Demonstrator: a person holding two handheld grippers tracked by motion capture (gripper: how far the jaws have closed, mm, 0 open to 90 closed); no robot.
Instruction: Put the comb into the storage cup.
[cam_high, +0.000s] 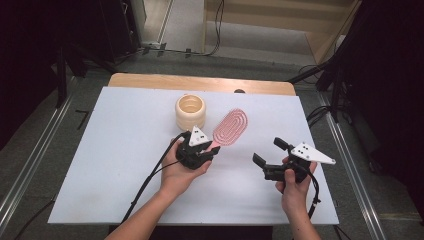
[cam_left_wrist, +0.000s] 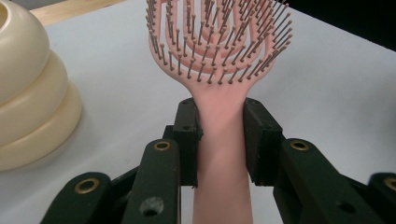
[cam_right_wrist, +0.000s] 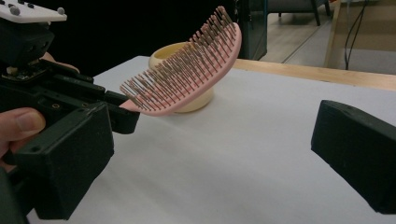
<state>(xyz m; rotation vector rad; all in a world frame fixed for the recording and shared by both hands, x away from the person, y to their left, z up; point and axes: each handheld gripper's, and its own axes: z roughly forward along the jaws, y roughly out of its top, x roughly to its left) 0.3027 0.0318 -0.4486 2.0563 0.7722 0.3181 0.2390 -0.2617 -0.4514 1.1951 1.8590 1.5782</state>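
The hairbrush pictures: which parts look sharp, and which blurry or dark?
Left gripper view: pink hairbrush bristles crisp, cream ribbed holder soft at the edge. Right gripper view: near black jaws blurred. High view: white table evenly lit, surroundings dark.

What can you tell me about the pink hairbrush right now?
The pink hairbrush looks like plastic: an oval, slotted head with rows of thin, dark-tipped bristles facing up, and a smooth handle. The left gripper is shut on the handle, holding it tilted, head raised above the white table, near the cream ribbed cup.
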